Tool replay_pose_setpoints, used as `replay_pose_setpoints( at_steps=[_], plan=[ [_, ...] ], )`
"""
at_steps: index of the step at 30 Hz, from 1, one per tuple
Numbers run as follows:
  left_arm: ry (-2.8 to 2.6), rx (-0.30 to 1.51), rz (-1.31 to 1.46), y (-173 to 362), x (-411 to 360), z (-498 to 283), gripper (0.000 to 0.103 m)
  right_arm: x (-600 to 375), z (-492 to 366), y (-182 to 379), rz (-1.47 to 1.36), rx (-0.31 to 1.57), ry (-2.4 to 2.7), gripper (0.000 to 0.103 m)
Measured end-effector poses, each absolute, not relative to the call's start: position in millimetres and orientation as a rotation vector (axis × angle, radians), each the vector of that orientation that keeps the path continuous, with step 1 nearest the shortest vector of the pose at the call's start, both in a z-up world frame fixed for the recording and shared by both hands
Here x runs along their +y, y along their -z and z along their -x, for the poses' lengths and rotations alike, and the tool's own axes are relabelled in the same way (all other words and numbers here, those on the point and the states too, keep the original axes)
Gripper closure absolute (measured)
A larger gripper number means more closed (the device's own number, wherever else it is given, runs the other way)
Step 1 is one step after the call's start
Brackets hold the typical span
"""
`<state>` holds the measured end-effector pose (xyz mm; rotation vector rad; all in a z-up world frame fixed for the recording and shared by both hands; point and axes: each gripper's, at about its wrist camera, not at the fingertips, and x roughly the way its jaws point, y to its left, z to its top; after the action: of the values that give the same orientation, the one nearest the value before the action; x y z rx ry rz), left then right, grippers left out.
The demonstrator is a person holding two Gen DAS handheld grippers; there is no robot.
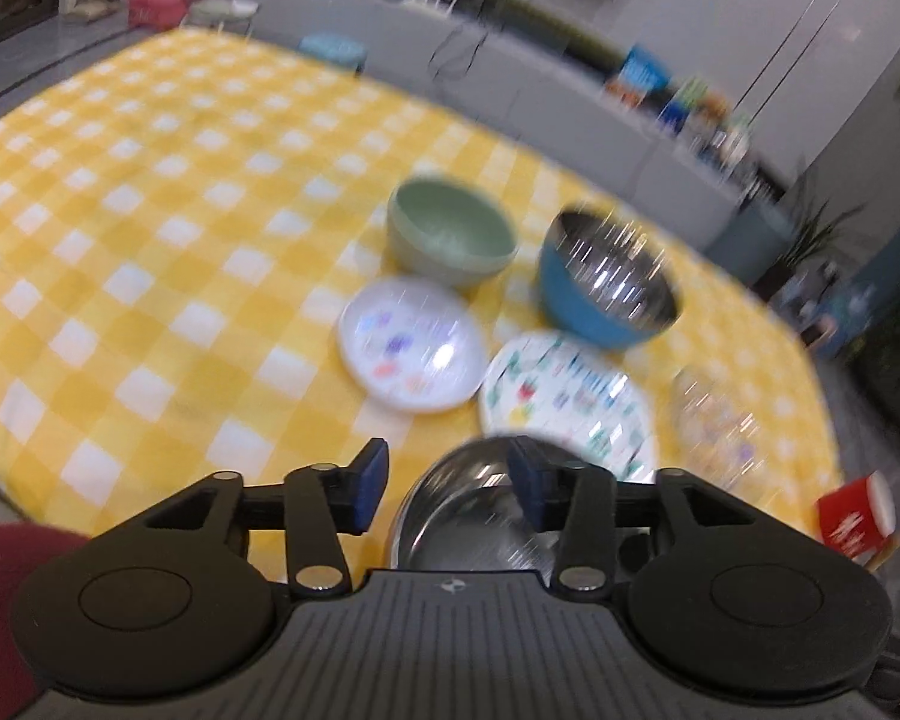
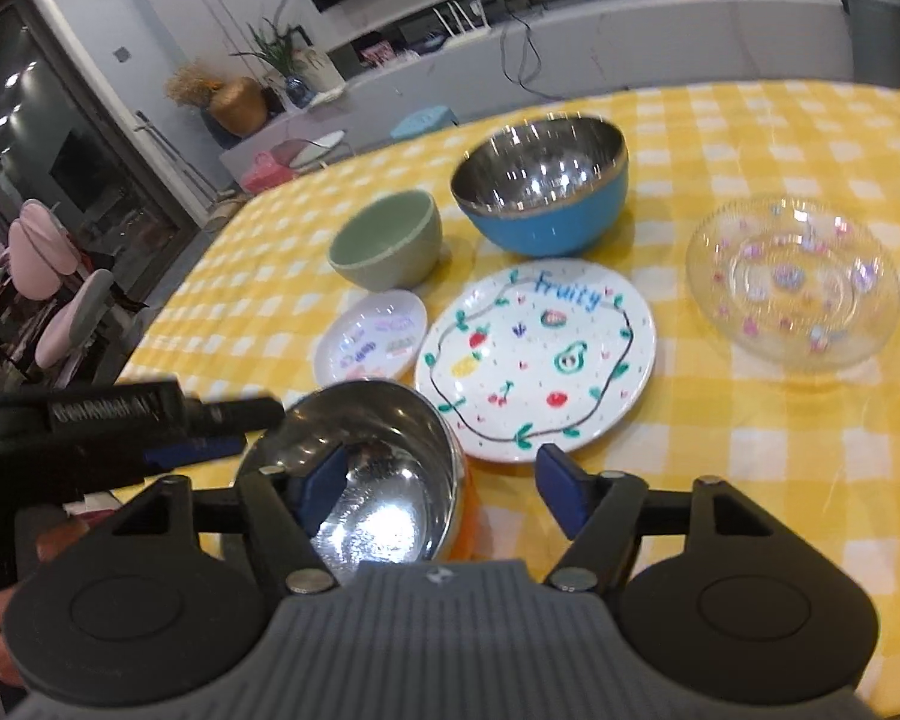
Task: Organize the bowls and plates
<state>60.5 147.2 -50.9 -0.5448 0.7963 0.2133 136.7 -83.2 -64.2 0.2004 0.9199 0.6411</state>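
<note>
A steel bowl with an orange outside (image 2: 384, 474) sits near the table's front edge; it also shows in the left wrist view (image 1: 474, 516). My left gripper (image 1: 447, 483) is open, its right finger over the bowl's rim. My right gripper (image 2: 441, 492) is open, its left finger inside that bowl. Beyond lie a small white plate (image 2: 371, 343), a large "Fruity" plate (image 2: 534, 360), a green bowl (image 2: 387, 240), a blue steel-lined bowl (image 2: 540, 186) and a clear glass plate (image 2: 792, 288).
The table has a yellow checked cloth (image 2: 750, 450). A red box (image 1: 858, 516) stands at the table's right edge in the left wrist view. Chairs (image 2: 60, 300) stand to the left of the table, a grey counter (image 2: 570, 54) behind it.
</note>
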Motion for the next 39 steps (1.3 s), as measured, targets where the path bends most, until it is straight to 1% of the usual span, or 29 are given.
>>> replay_pose_setpoints(
  at_steps=[2,3,4,6,11,14,18,25,30,32,34,37,39],
  plan=[
    [-0.203,0.73,0.539,42.5,147.1,-56.1,0.037,-91.1,-135.4,56.8,-0.207,0.89,-0.636,0.018],
    [-0.205,0.705,0.53,39.3,146.4,-54.4,0.035,-96.1,-135.2,53.5,-0.215,0.876,-0.631,0.017],
    [-0.211,0.676,0.516,35.8,145.2,-52.7,0.033,-102.2,-135.8,49.8,-0.228,0.865,-0.623,0.016],
    [-0.219,0.64,0.489,29.8,142.6,-52.1,0.032,-115.0,-137.2,43.8,-0.261,0.849,-0.601,0.011],
    [-0.221,0.618,0.429,22.4,136.3,-52.8,0.021,-148.7,-137.9,32.0,-0.352,0.813,-0.542,0.007],
    [-0.214,0.624,0.392,15.4,133.2,-53.3,0.021,-165.5,-139.0,25.5,-0.389,0.782,-0.512,0.006],
    [-0.193,0.623,0.323,-6.9,133.0,-62.1,0.021,-181.4,-144.1,15.9,-0.422,0.764,-0.486,0.006],
    [-0.184,0.652,0.285,-33.1,137.5,-113.0,0.021,-183.0,-167.8,-8.5,-0.487,0.723,-0.475,0.006],
    [-0.146,0.693,0.266,-26.9,137.5,-157.3,0.022,-166.3,-198.5,-5.9,-0.478,0.762,-0.462,0.006],
    [-0.114,0.733,0.274,-18.1,137.7,-174.7,0.031,-161.1,-213.6,-0.1,-0.539,0.791,-0.479,0.008],
    [-0.124,0.733,0.306,-10.2,140.3,-185.7,0.031,-152.3,-224.2,1.1,-0.532,0.778,-0.414,0.012],
    [-0.133,0.723,0.33,-1.4,143.3,-199.6,0.031,-133.3,-238.5,-0.1,-0.438,0.719,-0.39,0.013],
    [-0.111,0.739,0.33,4.7,142.4,-209.3,0.031,-122.4,-251.2,2.3,-0.398,0.714,-0.384,0.012]
  ],
)
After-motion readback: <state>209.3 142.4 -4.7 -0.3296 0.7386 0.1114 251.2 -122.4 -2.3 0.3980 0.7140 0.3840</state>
